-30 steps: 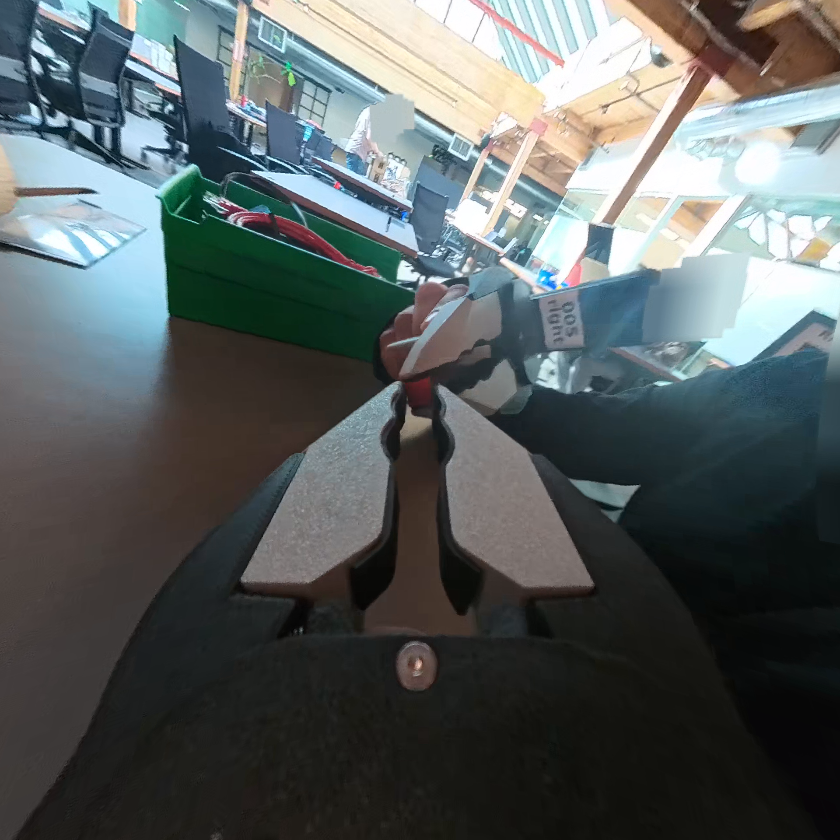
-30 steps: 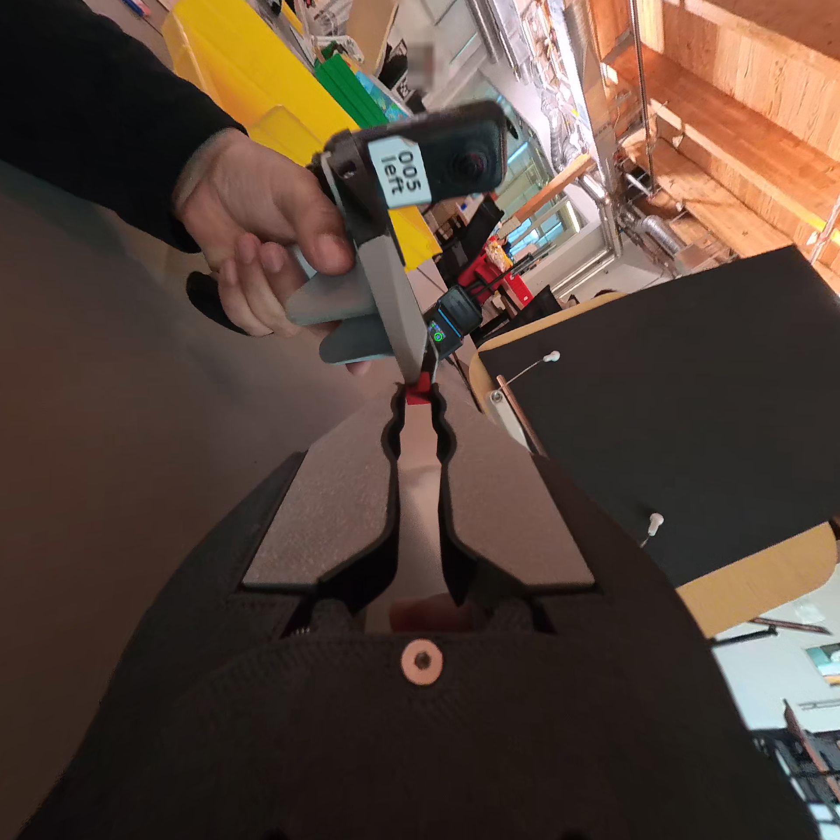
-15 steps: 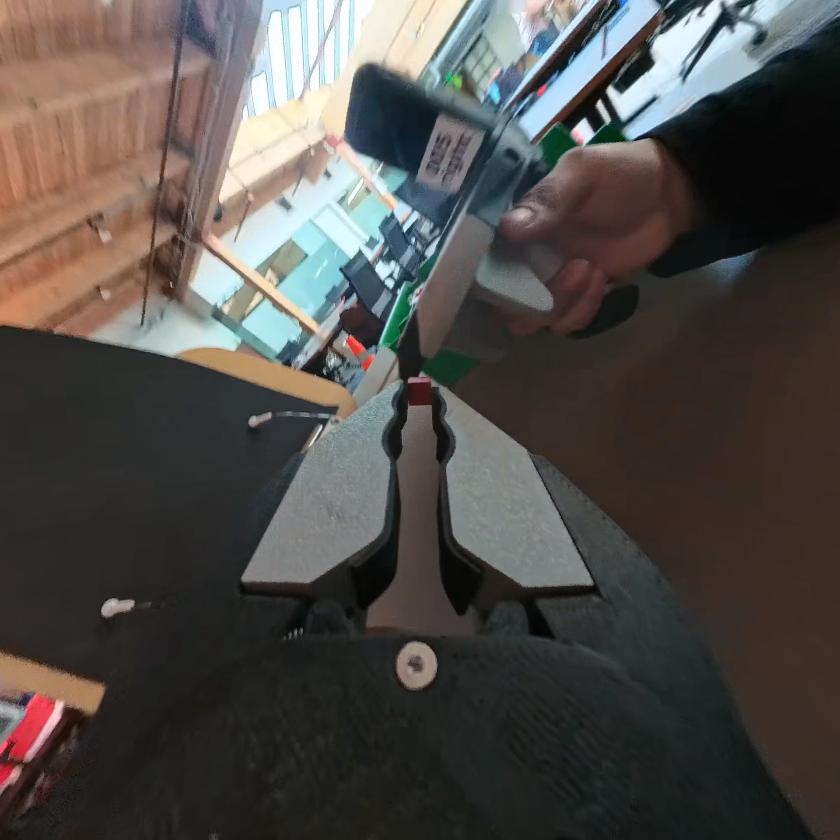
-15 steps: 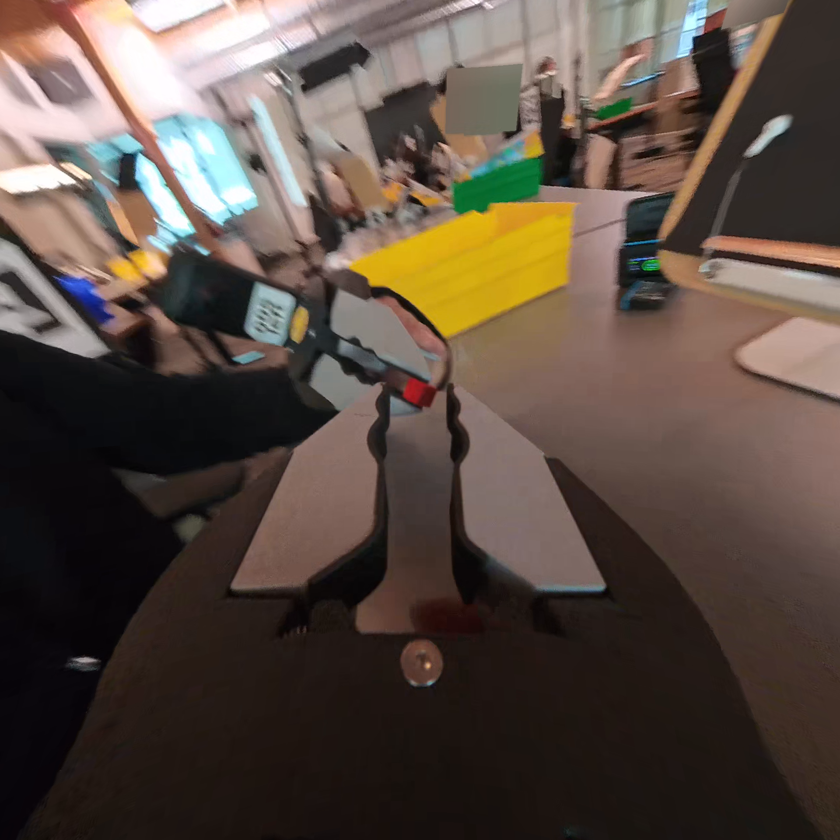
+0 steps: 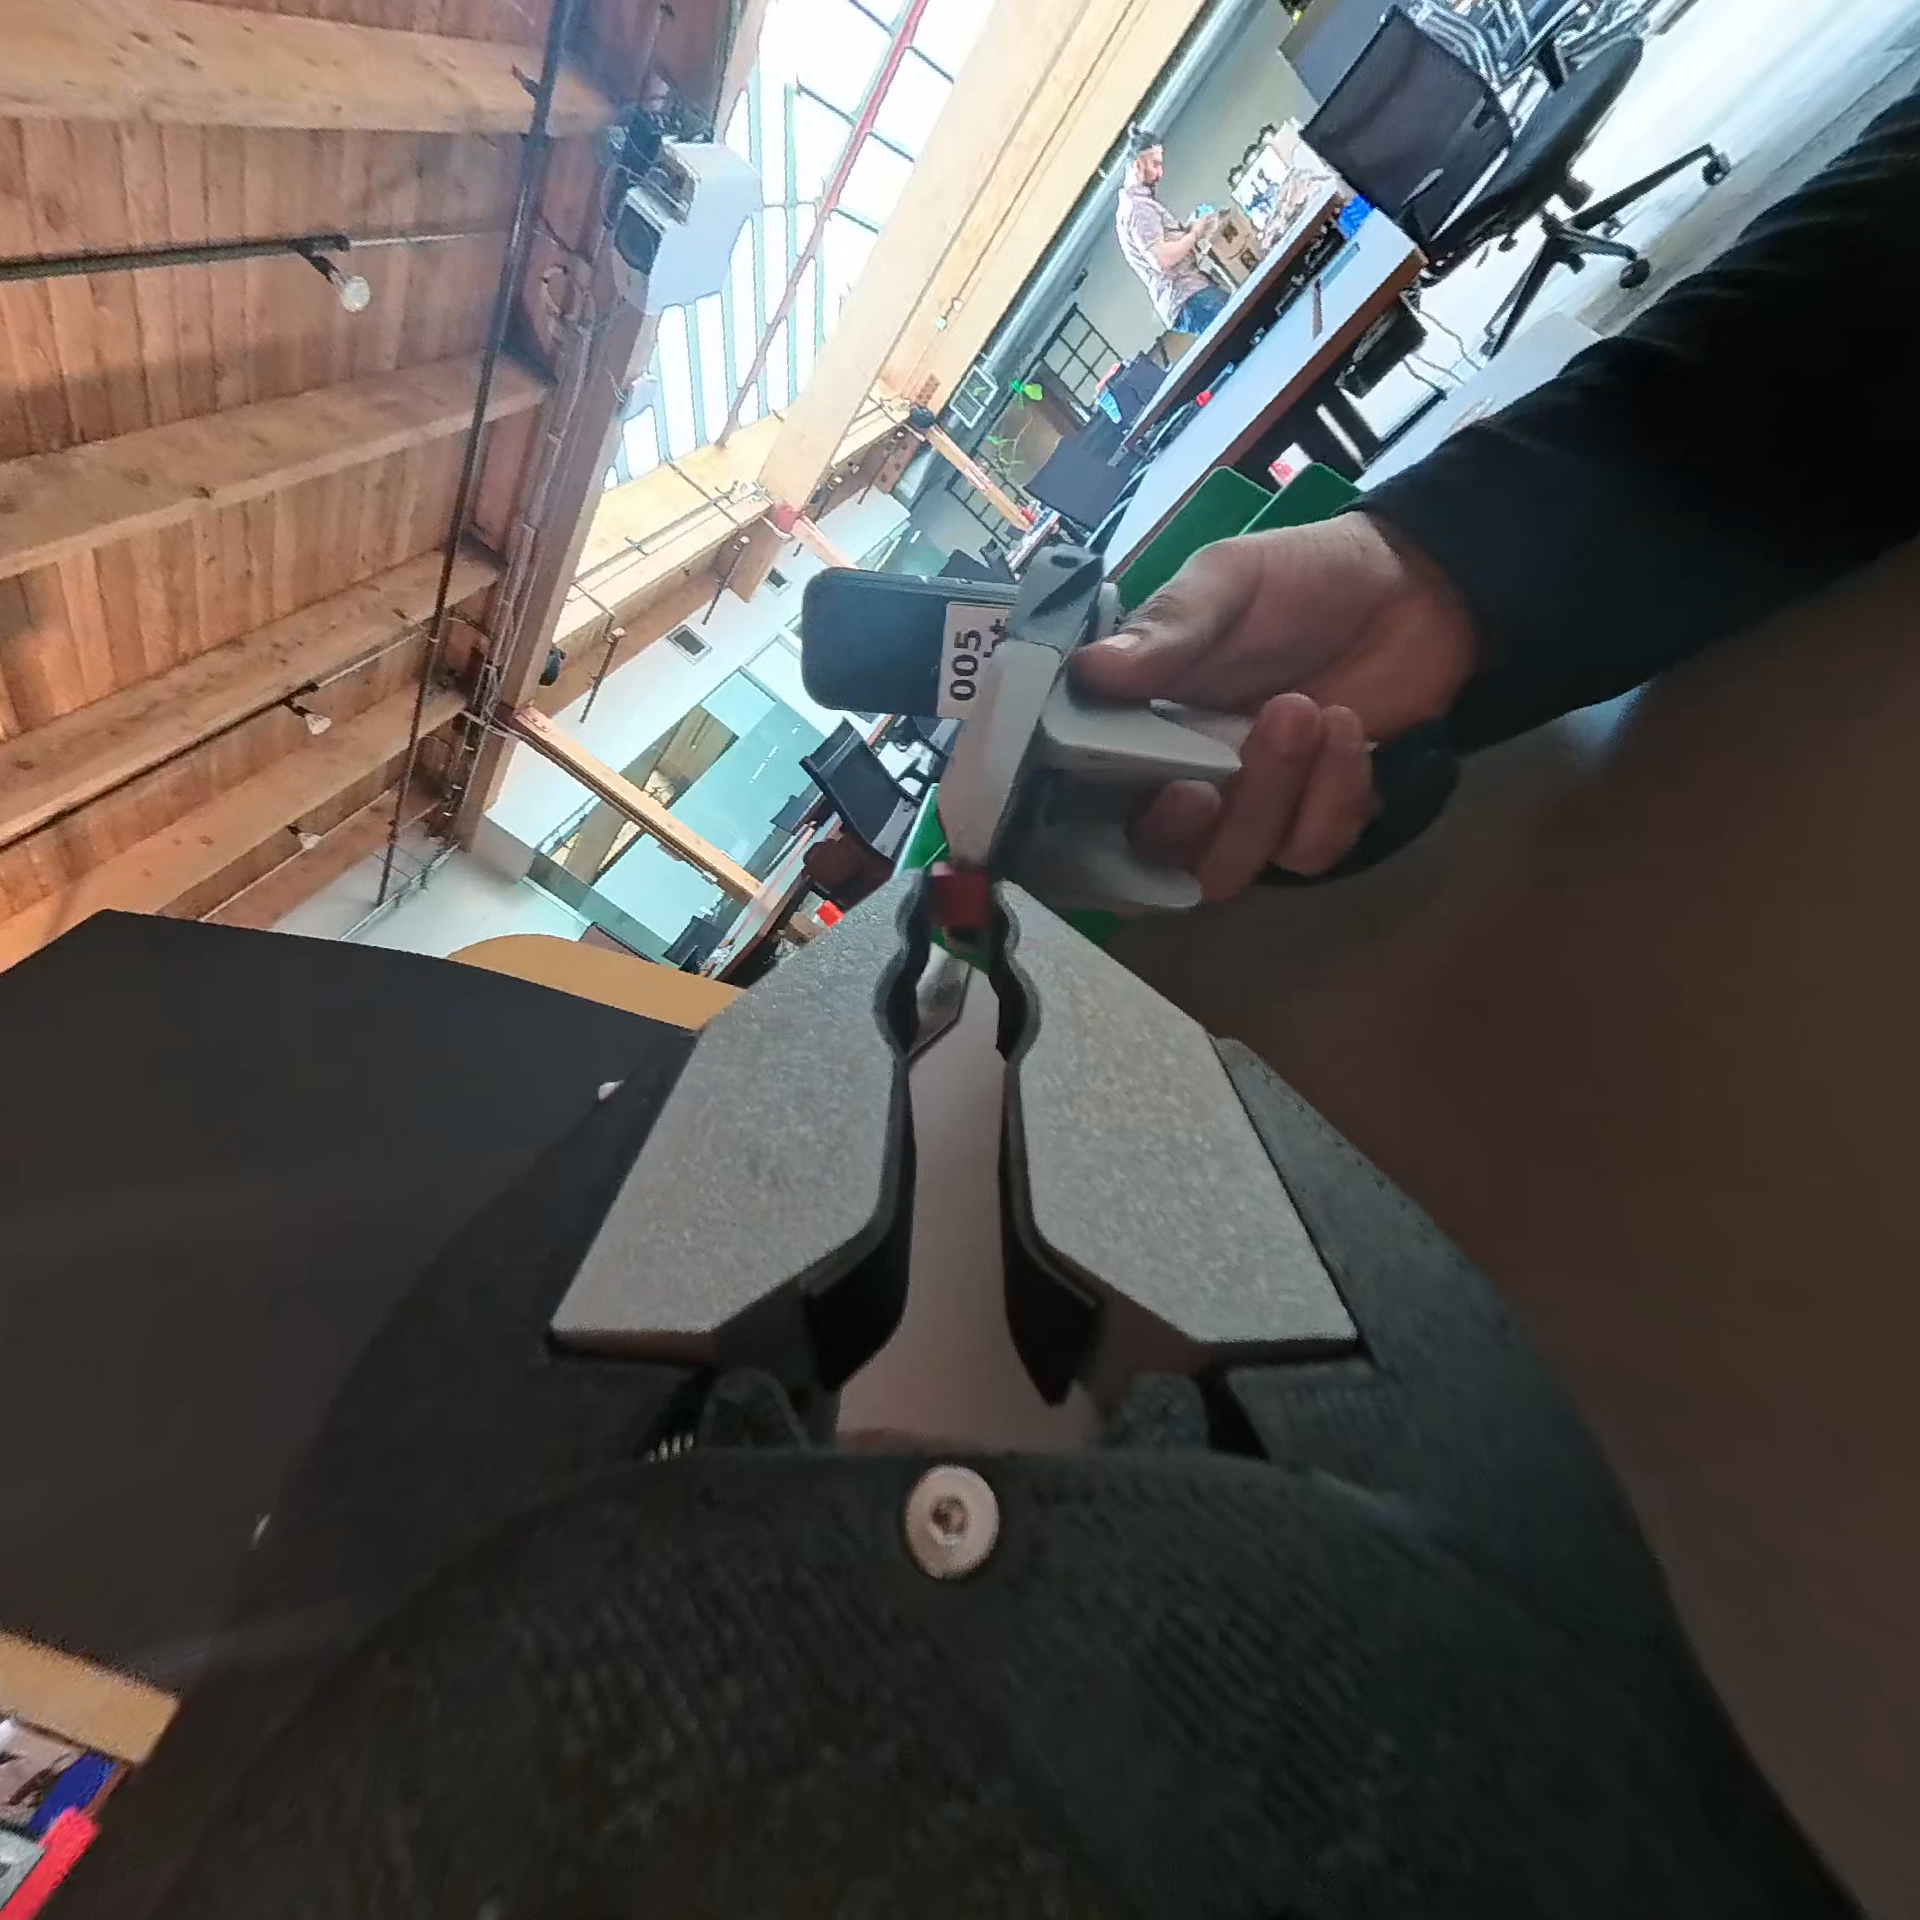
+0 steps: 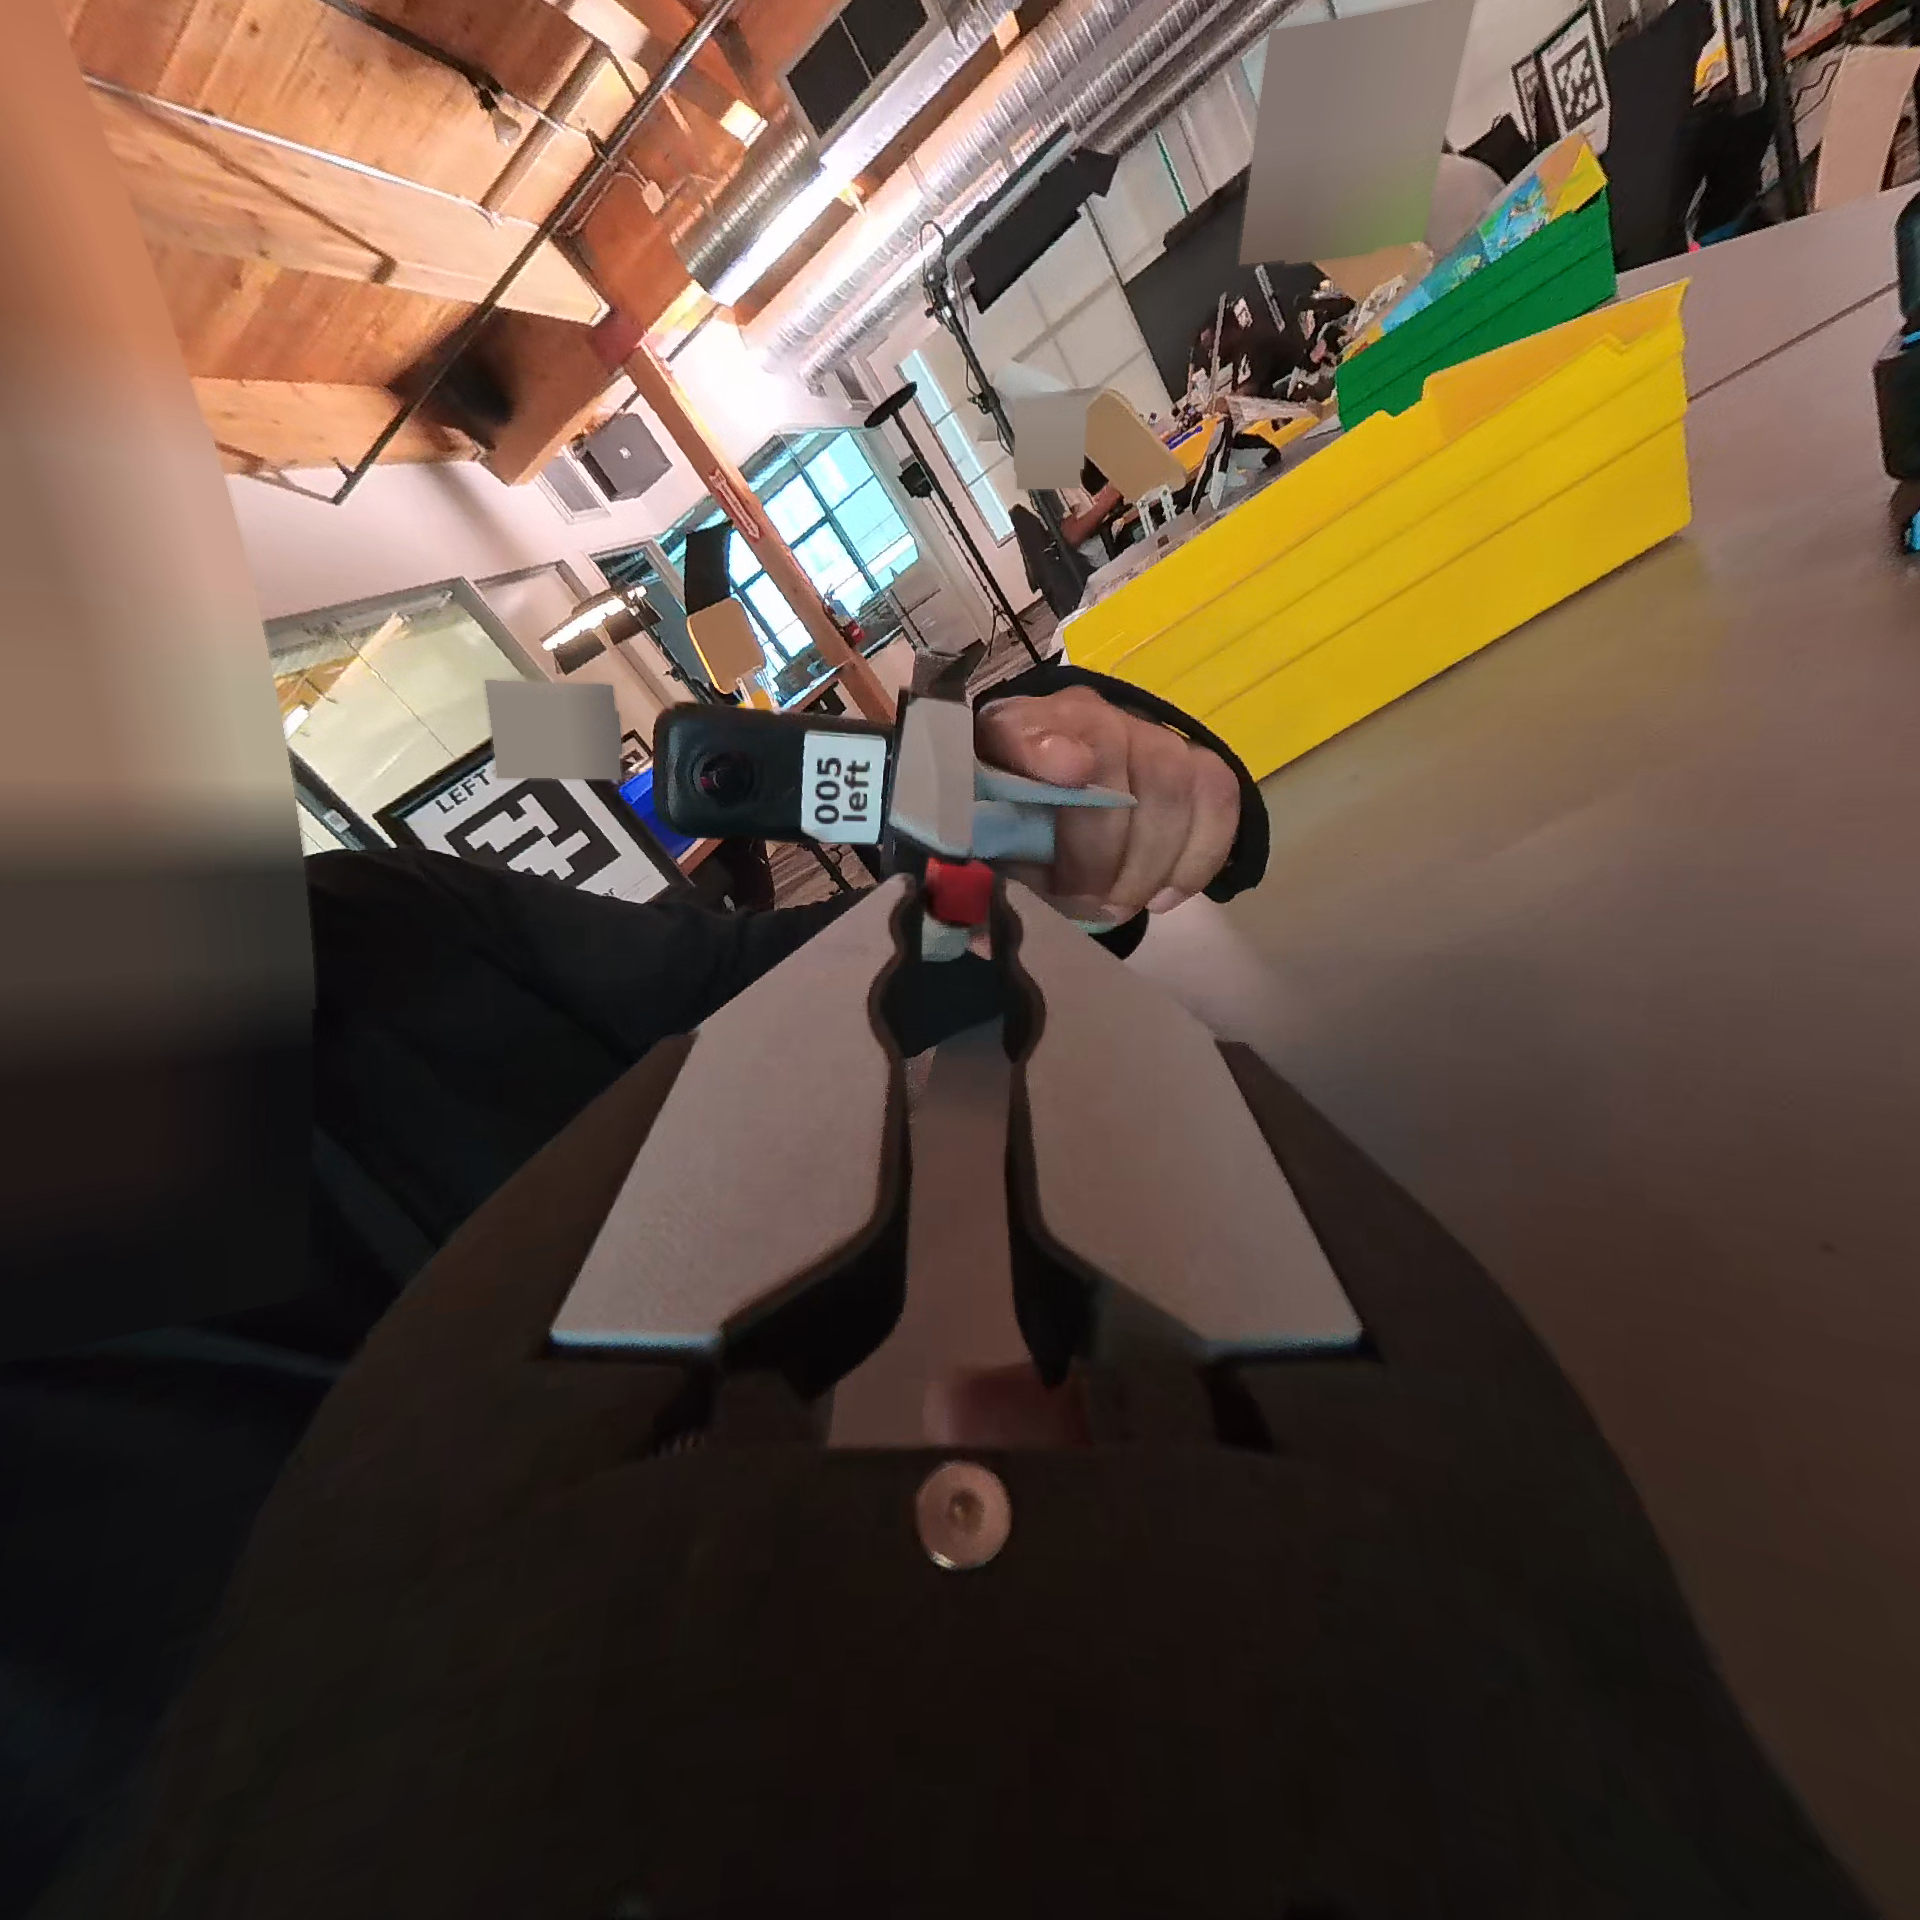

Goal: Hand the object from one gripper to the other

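Observation:
A small red object (image 5: pixel 958 899) sits between the tips of my left gripper (image 5: pixel 958 914), whose jaws are nearly closed on it. The right gripper's grey fingers (image 5: pixel 982 790) come down onto the same object from above, held by a hand (image 5: pixel 1278 707). In the right wrist view the red object (image 6: pixel 961 885) is also pinched between the tips of my right gripper (image 6: pixel 954 904). The left gripper (image 6: pixel 935 800) meets it tip to tip, held by a hand (image 6: pixel 1132 800). Both grippers are above the brown table (image 6: pixel 1558 987).
A yellow bin (image 6: pixel 1403 561) stands on the table behind the left gripper, with a green bin (image 6: pixel 1475 312) beyond it. A black panel with a wooden edge (image 5: pixel 260 1195) is to the left in the left wrist view. A green bin (image 5: pixel 1226 520) shows behind the right hand. Both grippers' tips are close together, under 4 cm apart.
Both views have swung round. Half a second ago my right jaws stood wider apart with the red object just ahead of them; now they are narrowed onto it. My left gripper still holds it.

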### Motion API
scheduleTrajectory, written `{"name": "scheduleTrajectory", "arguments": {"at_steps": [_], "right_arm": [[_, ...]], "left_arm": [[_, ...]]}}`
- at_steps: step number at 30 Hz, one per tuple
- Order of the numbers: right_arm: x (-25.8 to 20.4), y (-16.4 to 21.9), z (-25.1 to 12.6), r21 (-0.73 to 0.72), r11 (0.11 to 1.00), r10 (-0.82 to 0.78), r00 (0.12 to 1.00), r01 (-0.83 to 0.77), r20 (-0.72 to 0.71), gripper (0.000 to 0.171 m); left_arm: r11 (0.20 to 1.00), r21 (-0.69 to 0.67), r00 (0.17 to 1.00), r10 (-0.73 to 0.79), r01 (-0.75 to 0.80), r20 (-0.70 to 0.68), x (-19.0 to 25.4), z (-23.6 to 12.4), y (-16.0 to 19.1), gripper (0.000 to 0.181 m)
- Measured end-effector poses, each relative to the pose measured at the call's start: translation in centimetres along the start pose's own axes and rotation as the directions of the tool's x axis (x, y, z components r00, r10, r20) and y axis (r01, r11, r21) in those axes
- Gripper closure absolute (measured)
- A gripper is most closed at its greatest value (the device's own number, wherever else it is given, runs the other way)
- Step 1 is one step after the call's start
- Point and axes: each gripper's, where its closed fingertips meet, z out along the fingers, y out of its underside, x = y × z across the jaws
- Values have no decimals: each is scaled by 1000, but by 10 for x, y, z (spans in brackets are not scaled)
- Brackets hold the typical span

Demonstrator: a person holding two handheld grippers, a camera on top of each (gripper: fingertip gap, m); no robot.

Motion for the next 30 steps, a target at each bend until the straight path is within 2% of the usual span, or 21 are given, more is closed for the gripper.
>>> {"name": "scheduleTrajectory", "arguments": {"at_steps": [2, 5, 7, 8, 9, 11, 14, 17, 19, 21, 25, 30], "right_arm": [[1, -1, 0, 2, 1000, -4, 1000, 4, -4, 164], [6, -1, -1, -6, 999, -45, 997, 45, -54, 164], [17, -4, -4, -21, 990, -143, 977, 142, -160, 165], [26, -5, -8, -55, 973, -232, 939, 226, -252, 164], [33, -7, -12, -111, 939, -343, 875, 325, -340, 164], [37, -15, -18, -230, 823, -563, 690, 519, -455, 165], [32, -17, -16, -433, 553, -814, 352, 712, -462, 165], [38, -10, -11, -634, 254, -930, 5, 730, -367, 165], [47, -7, -11, -722, 150, -940, -129, 675, -316, 164], [51, -4, -8, -745, 118, -944, -159, 656, -290, 165], [45, -9, -6, -753, 71, -930, -230, 654, -287, 164], [47, -4, -3, -784, 7, -932, -280, 621, -230, 164]], "left_arm": [[1000, -5, 1000, 1, -1, 5, 0, 0, 1, 174], [995, -66, 997, -76, 76, 8, -1, 1, 10, 174], [987, -89, 991, -136, 137, 18, -5, 1, 15, 174], [980, -72, 982, -187, 188, 20, -8, -1, 14, 174], [962, -58, 964, -267, 267, 13, -12, -3, 15, 174], [881, -86, 883, -469, 465, -34, -15, -3, 24, 167], [678, -109, 671, -735, 727, -96, -18, -3, 33, 166], [469, -137, 444, -878, 872, -177, -15, -3, 33, 162], [396, -150, 362, -908, 906, -213, -13, -4, 31, 156], [387, -178, 357, -917, 905, -177, -12, -3, 38, 153], [429, -236, 408, -903, 872, -135, -2, 0, 47, 149], [410, -208, 386, -911, 888, -144, -5, 1, 43, 154]]}}
